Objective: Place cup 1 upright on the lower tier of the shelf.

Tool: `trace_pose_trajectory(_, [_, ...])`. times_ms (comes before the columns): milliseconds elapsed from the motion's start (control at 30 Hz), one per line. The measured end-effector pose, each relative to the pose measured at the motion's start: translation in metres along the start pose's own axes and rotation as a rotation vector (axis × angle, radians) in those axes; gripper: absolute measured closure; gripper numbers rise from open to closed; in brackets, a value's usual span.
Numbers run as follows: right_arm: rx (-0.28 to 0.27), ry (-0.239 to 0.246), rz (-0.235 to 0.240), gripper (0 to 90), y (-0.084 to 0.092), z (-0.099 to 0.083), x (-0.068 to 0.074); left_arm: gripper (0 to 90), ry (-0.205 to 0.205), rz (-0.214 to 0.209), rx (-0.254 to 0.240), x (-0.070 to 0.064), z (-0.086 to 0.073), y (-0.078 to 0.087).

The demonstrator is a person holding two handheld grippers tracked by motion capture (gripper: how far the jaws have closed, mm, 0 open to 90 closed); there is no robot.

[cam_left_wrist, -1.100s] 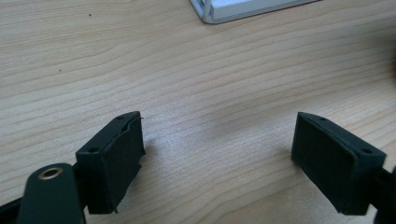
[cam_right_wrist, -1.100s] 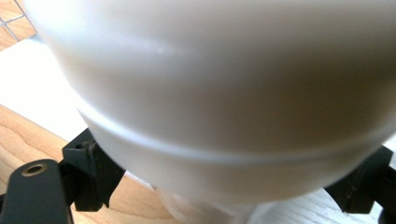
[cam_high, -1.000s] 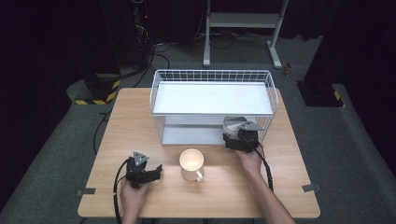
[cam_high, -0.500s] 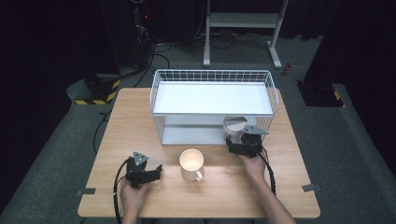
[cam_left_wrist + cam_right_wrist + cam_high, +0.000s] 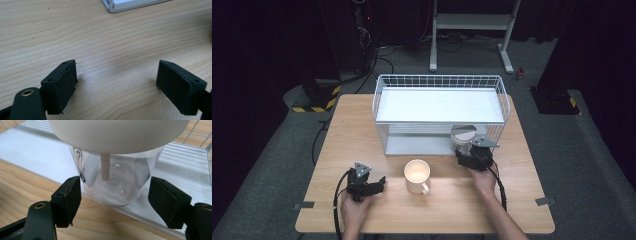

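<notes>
Jaws: right gripper closing, astride jar, not touching | left gripper apart | jar upright

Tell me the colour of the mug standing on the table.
Cream, the mug, seen best in the high view.

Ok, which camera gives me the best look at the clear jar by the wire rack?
The right gripper view: the clear jar sits close up between that gripper's open jaws, its wall and base plain. The high view shows it small, at the wire rack front edge beside the right gripper. The left gripper view faces bare table.
</notes>
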State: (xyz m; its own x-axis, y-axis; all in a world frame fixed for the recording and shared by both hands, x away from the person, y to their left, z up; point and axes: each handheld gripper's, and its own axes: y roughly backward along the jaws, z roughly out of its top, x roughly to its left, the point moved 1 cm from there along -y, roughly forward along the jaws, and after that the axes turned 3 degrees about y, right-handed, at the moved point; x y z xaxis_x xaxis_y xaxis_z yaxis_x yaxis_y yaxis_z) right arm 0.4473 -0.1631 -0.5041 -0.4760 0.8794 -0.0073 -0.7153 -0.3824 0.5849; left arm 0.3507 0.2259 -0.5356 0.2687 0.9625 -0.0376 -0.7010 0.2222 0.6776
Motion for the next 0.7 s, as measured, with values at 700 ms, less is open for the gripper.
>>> trace_pose_trajectory(700, [0.030, -0.006, -0.033, 33.3, -0.016, 0.010, -0.002, 17.3, -0.002, -0.003, 0.002, 0.000, 0.000, 0.000])
